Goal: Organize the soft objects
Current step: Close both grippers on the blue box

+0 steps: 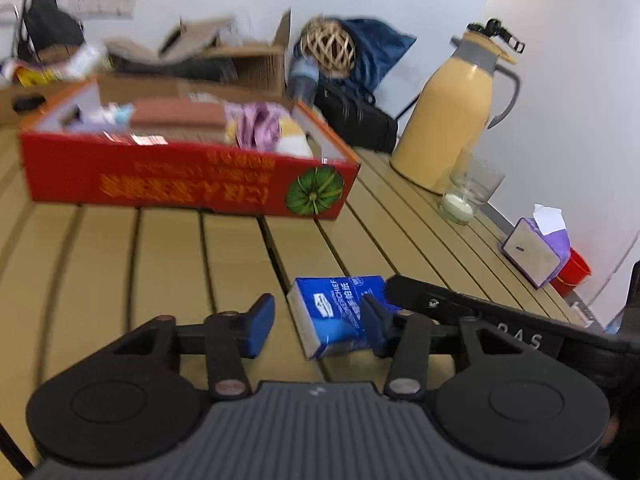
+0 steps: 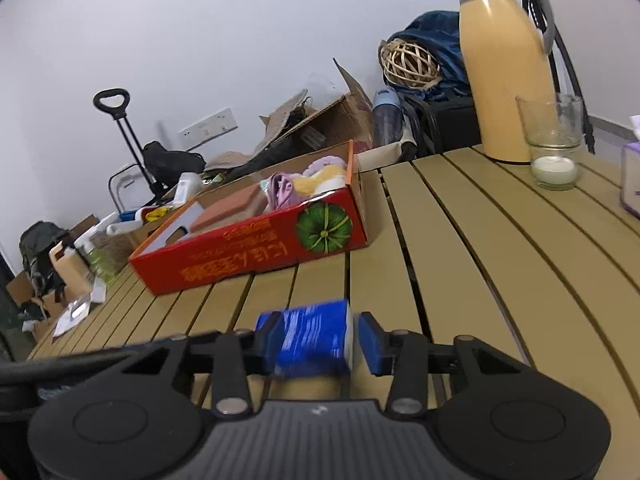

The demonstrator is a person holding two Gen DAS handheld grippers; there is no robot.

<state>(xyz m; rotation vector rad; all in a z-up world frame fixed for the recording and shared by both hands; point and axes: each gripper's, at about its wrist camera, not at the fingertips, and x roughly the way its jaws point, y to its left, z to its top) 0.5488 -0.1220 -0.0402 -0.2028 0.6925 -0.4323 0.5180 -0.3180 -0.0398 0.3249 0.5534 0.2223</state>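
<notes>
A blue tissue pack (image 1: 336,314) lies on the slatted table, in front of the red cardboard box (image 1: 188,180). The box holds a pink cloth (image 1: 260,126), a yellow soft item (image 1: 294,138) and a brown pad (image 1: 176,116). My left gripper (image 1: 316,326) is open and empty, with the pack lying between its fingers toward the right one. In the right wrist view the pack (image 2: 312,336) sits between the blue pads of my right gripper (image 2: 320,342); the left pad touches it and a small gap shows at the right pad. The red box (image 2: 256,248) stands beyond it.
A yellow thermos (image 1: 448,120), a glass with a candle (image 1: 466,192) and a purple tissue box (image 1: 536,250) stand along the table's right side. A wicker ball (image 1: 328,46), a blue bag and open cardboard boxes lie behind the red box. The right gripper's black arm (image 1: 480,312) crosses the left view.
</notes>
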